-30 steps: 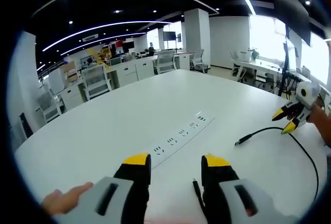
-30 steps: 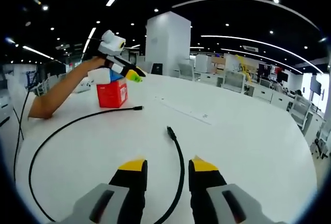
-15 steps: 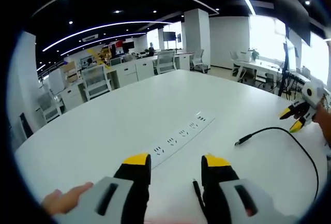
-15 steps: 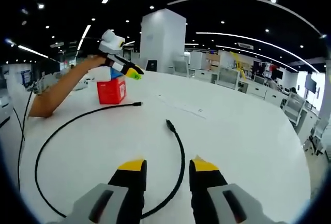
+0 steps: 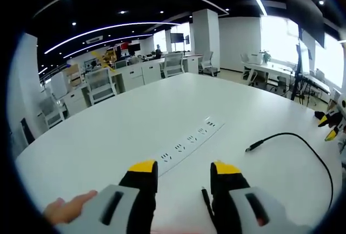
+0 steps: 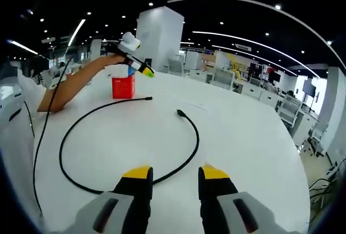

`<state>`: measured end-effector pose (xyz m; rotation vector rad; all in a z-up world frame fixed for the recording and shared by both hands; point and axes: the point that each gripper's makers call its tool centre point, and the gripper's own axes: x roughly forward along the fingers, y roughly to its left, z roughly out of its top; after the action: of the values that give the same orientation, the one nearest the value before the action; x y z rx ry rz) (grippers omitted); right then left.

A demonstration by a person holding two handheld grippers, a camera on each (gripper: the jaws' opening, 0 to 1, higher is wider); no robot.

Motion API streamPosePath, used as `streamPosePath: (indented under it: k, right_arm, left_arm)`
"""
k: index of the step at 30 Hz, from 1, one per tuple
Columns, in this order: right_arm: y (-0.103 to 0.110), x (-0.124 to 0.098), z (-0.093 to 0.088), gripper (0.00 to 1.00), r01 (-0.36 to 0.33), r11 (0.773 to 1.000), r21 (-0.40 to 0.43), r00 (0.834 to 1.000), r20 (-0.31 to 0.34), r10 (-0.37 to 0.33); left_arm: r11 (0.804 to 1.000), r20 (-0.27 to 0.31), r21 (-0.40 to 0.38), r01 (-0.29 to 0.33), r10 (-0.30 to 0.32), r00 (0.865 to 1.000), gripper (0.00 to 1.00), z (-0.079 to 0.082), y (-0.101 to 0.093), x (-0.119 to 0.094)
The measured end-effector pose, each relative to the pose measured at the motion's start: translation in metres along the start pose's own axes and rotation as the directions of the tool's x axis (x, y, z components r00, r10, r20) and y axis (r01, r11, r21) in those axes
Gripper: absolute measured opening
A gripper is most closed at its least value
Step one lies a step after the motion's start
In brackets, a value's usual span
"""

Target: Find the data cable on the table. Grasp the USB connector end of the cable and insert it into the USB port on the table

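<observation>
A: What is the surface like?

B: A wide, round-edged white worktop [image 5: 135, 120], glossy and plain. Set flush into it in the left gripper view is a long white power strip [image 5: 189, 139] with rows of sockets; which opening is the USB port I cannot tell.

A: And the room?

B: An open-plan office: a dark ceiling with long curved light strips [image 5: 108, 28], a white square column [image 5: 205, 31], rows of white desks and office chairs [image 5: 100, 82], bright windows on the right of the left gripper view. In the right gripper view the same column [image 6: 159, 31] stands behind a red box [image 6: 123, 87] on the worktop.

A: Any writing to read?

B: None that is legible; the box's faces are too small and blurred.

A: Where is the data cable?

B: In the right gripper view the black data cable [image 6: 81, 131] lies in a wide loop on the worktop, one connector end [image 6: 180, 113] pointing away beyond the right gripper [image 6: 174, 175], the other end near the red box. In the left gripper view its connector [image 5: 254, 147] lies to the right of the power strip, apart from it.

A: The grippers?

B: The left gripper [image 5: 184, 170] is spread apart, grasping nothing, just short of the power strip. The right gripper is likewise released and empty, the cable loop passing just ahead of its yellow tips. A person's forearm [image 6: 70, 88] rests by the red box.
</observation>
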<state>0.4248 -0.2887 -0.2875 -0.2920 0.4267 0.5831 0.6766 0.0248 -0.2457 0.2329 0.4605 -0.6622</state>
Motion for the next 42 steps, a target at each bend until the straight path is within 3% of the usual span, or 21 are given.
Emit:
streamPosePath:
  k: [23, 42]
  right_arm:
    - [0.001, 0.0, -0.004, 0.36, 0.005, 1.0, 0.027, 1.0, 0.018, -0.006]
    - [-0.003, 0.026, 0.0, 0.37, -0.011, 1.0, 0.027, 1.0, 0.009, 0.01]
  left_arm:
    - [1.0, -0.003, 0.001, -0.001, 0.001, 1.0, 0.39, 0.008, 0.01, 0.008]
    - [1.0, 0.0, 0.001, -0.001, 0.001, 1.0, 0.39, 0.006, 0.007, 0.006]
